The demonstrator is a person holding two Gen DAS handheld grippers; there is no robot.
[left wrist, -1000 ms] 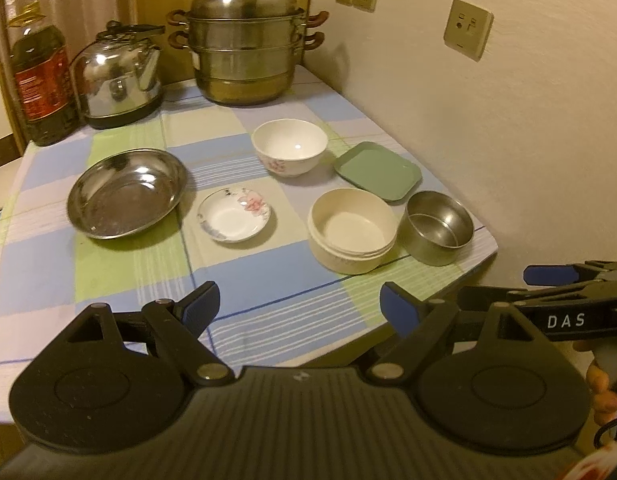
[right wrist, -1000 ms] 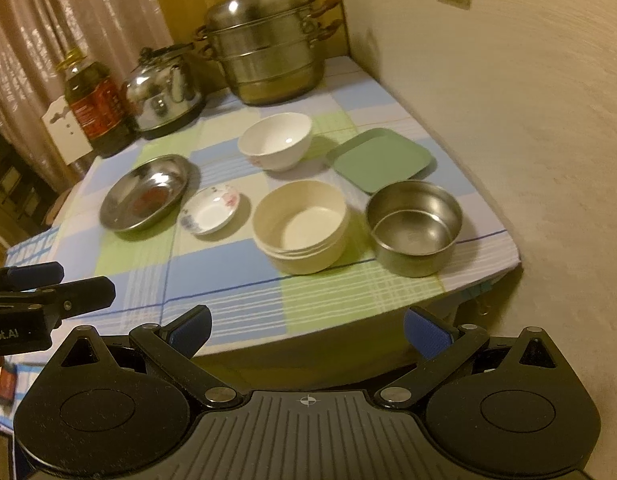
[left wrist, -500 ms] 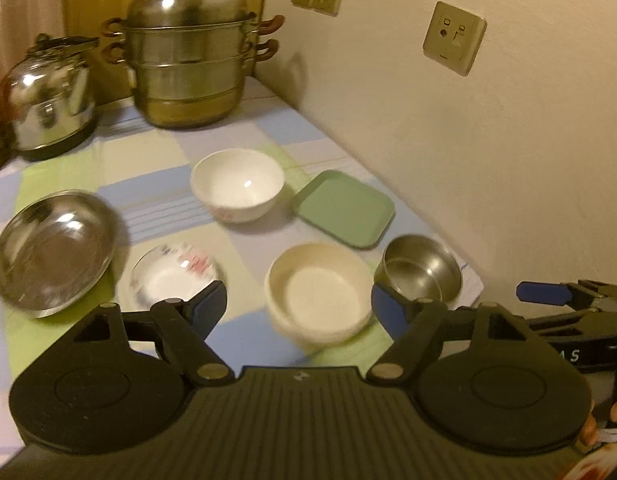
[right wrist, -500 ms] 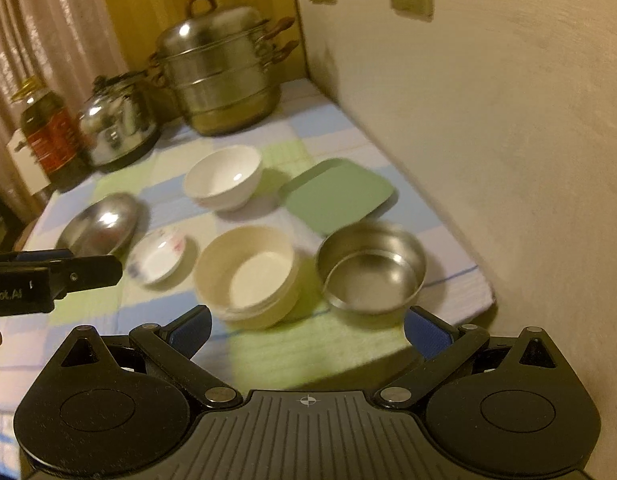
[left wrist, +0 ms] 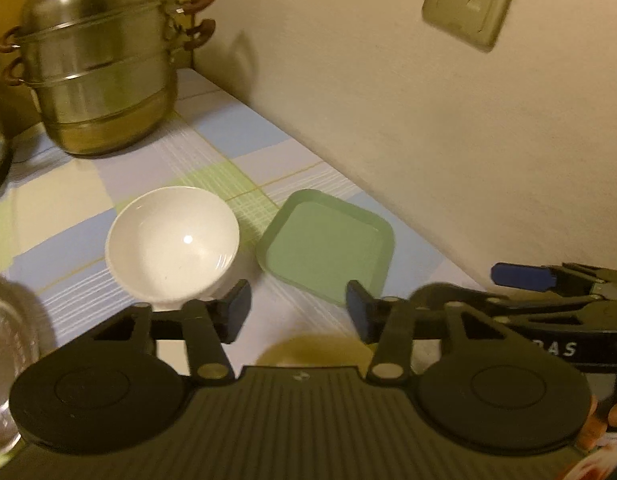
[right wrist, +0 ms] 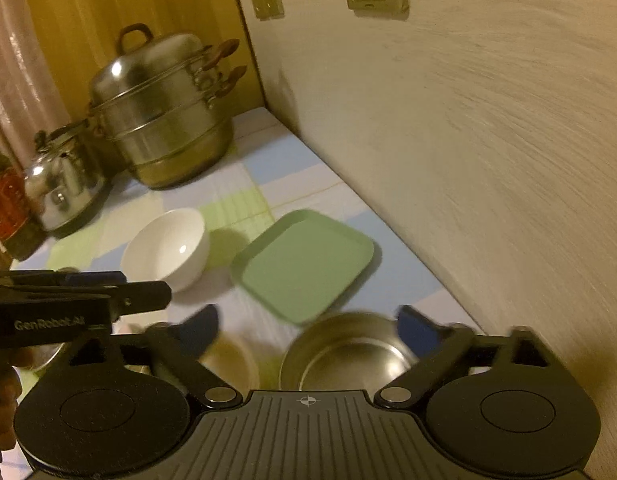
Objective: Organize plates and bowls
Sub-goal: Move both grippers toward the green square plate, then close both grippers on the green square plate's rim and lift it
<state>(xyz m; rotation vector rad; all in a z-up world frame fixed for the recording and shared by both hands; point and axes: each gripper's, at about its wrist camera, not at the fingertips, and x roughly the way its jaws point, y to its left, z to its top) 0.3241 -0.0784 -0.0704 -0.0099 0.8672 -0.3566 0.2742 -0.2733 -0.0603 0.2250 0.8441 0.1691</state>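
Here, both grippers hover over the checked tablecloth (left wrist: 236,136). Left gripper (left wrist: 298,304): jaws spread apart, nothing between them, poised above the cream bowl (left wrist: 308,350), with the white bowl (left wrist: 172,240) and the green square plate (left wrist: 328,246) just beyond, side by side. Right gripper (right wrist: 308,326): jaws likewise spread and empty, above the steel bowl (right wrist: 348,354), which sits just beside the cream bowl. Steamer pot (right wrist: 160,112) and kettle (right wrist: 60,184) stand at the far end
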